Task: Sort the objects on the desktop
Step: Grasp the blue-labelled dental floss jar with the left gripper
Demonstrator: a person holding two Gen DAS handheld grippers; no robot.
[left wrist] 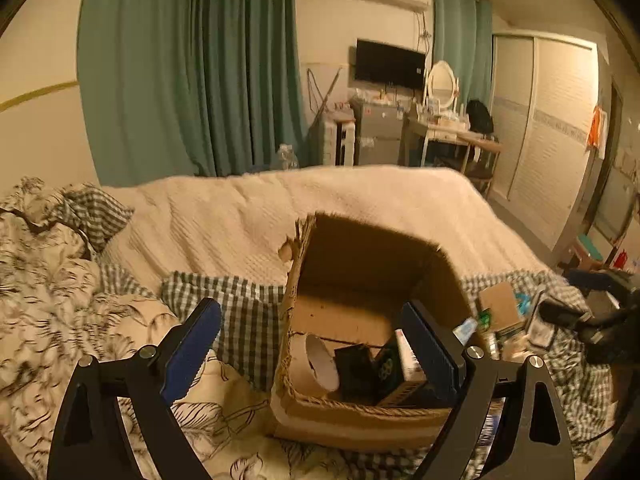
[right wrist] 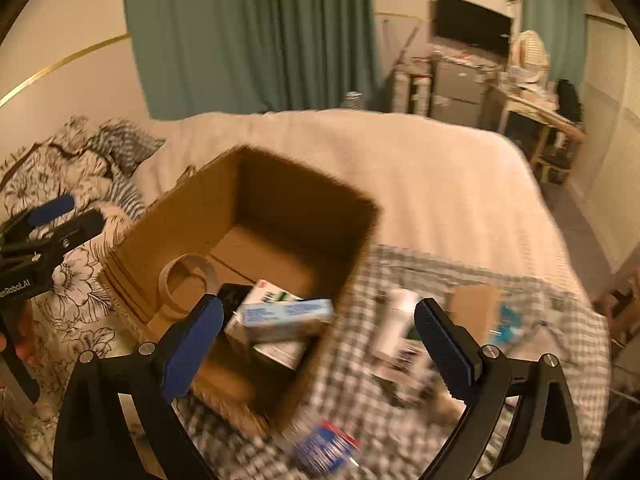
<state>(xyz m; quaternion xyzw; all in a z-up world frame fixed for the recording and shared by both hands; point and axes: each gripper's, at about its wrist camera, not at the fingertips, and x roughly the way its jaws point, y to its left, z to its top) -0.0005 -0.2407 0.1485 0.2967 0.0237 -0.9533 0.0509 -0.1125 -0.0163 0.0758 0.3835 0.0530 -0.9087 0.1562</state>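
Cardboard box (left wrist: 360,412) sits on the bed (left wrist: 360,196), open top, on a checked cloth (left wrist: 240,312) beside a floral quilt (left wrist: 52,300). Inside: tape roll (left wrist: 316,364), black items, small cartons. Left gripper (left wrist: 316,352) jaws spread wide, nothing between the pads; its right finger overlaps the box's near corner. Right gripper (right wrist: 320,344) jaws also spread, empty, above the box's near wall; a blue-and-white carton (right wrist: 286,314) lies on the pile in the box. Only the right view shows the white bottle (right wrist: 394,320) on the cloth, blurred, and a blue packet (right wrist: 324,446) in front of the box. Left view shows loose clutter right of the box, unclear. Curtains (left wrist: 188,68), TV (left wrist: 388,64) behind.
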